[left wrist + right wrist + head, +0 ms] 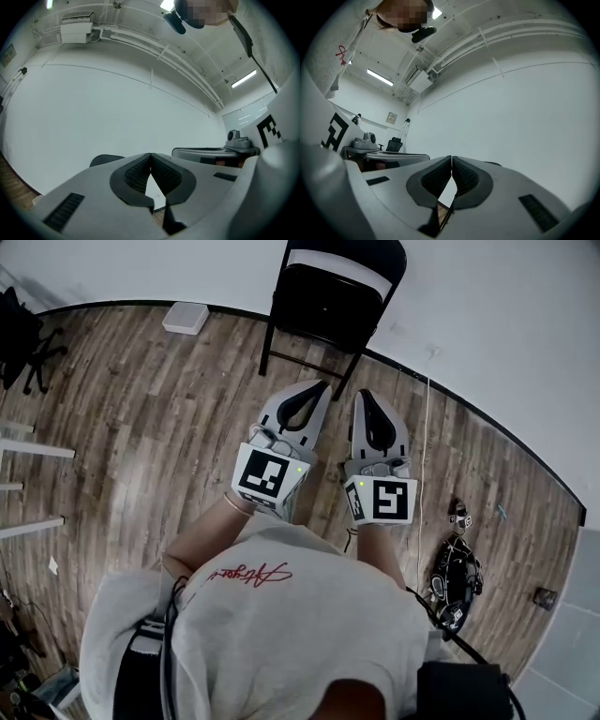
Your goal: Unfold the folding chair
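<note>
Evidently held short of chair (337,287) with left gripper (317,388) and right gripper (366,397) pinched together, empty; needed jaws parted before clamping its frame.

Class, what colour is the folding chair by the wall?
The folding chair is black; best seen in head view.

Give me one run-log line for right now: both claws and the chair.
left claw: shut, empty | right claw: shut, empty | folding chair: ahead of both claws, untouched, looks folded
</note>
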### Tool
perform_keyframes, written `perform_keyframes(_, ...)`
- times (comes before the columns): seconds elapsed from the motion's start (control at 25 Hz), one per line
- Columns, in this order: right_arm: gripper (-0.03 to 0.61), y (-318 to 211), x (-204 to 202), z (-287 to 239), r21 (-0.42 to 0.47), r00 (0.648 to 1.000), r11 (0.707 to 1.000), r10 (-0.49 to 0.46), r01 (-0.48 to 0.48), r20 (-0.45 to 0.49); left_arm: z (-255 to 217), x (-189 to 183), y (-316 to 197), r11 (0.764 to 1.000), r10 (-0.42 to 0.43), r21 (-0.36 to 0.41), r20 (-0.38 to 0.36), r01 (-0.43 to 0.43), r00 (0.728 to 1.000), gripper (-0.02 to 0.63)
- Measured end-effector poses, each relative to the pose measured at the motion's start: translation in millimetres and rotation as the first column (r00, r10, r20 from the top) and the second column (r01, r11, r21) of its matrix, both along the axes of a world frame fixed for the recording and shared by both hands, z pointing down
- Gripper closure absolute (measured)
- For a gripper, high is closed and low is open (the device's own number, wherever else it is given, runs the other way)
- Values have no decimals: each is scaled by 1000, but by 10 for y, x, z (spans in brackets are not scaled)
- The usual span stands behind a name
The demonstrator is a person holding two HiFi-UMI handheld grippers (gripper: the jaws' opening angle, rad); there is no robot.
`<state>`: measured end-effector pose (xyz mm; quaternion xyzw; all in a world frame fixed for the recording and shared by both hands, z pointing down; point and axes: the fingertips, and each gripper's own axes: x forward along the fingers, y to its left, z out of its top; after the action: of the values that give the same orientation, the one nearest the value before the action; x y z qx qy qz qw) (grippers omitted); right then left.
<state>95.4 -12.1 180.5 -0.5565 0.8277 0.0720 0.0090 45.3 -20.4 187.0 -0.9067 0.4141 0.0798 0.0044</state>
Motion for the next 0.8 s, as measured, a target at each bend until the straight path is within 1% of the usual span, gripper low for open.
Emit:
perform_keyframes(0.2,560,-1078,79,-16,15,999,999,36,-36,-7,-13,68,-1062,999,40,14,-2,-40,999,598)
perform_keyframes(0.32,560,-1753,99,-83,15,998,998,60,-60,-11,-37,109,-1694,997,81,12,19,-81,997,598)
perform_keyframes(0.4,560,-2123,128,-119,12,996,996,85,-85,-6,-36,140,-2047,994,110,5,35,-110,993,598)
perform_keyframes(0.52,560,-2537,223,-147,7,992,992,129,-129,-2,-18,206,-2476,989,147,2,48,-147,988,598)
perform_keyframes(0.64,560,-2785,360,-102,-15,987,987,158,-158,-2,97,274,-2827,986,160,-45,51,-158,986,597)
perform_keyframes(0.68,560,-2849,411,-70,-26,986,986,166,-167,-6,160,313,-2927,984,168,-67,62,-163,984,597)
perform_keyframes(0.76,560,-2968,507,7,-47,983,982,181,-182,-16,315,432,-3095,971,220,-118,109,-207,969,597)
perform_keyframes(0.8,560,-3021,549,47,-56,982,981,188,-188,-17,397,502,-3168,958,265,-147,136,-245,955,591)
